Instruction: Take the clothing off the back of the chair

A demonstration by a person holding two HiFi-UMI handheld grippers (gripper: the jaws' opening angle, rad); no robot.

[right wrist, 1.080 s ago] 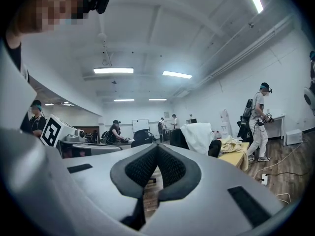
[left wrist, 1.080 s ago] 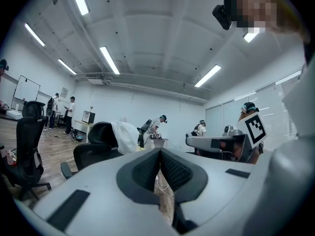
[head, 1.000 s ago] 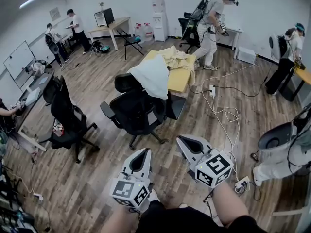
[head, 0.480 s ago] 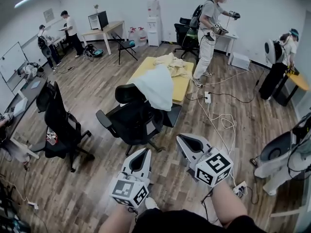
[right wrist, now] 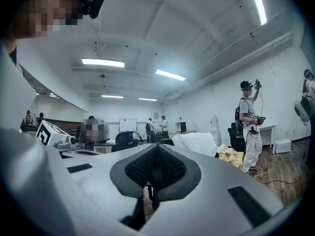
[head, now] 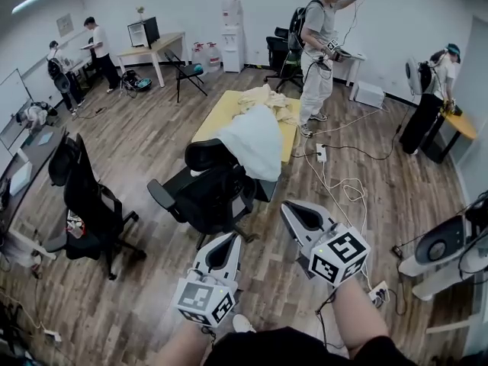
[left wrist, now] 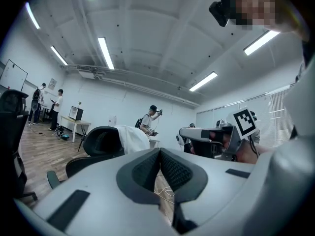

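A white garment (head: 252, 139) hangs over the back of a black office chair (head: 206, 193) in the middle of the head view. It also shows in the left gripper view (left wrist: 132, 137) and in the right gripper view (right wrist: 197, 142). Both grippers are held level in front of me, short of the chair and touching nothing. My left gripper (head: 231, 237) (left wrist: 160, 154) has its pads together and holds nothing. My right gripper (head: 287, 204) (right wrist: 156, 149) is likewise shut and empty, pointing toward the chair's right side.
Behind the chair stands a yellow table (head: 221, 117) with a heap of cream clothes (head: 267, 97). Another black chair (head: 84, 204) is at the left. A person (head: 316, 44) stands beyond the table. Cables and a power strip (head: 320, 152) lie on the floor at the right.
I have walked closer to the chair, which now sits larger and lower in the head view. Both grippers moved along with me, still shut. The person beyond the table raised an arm.
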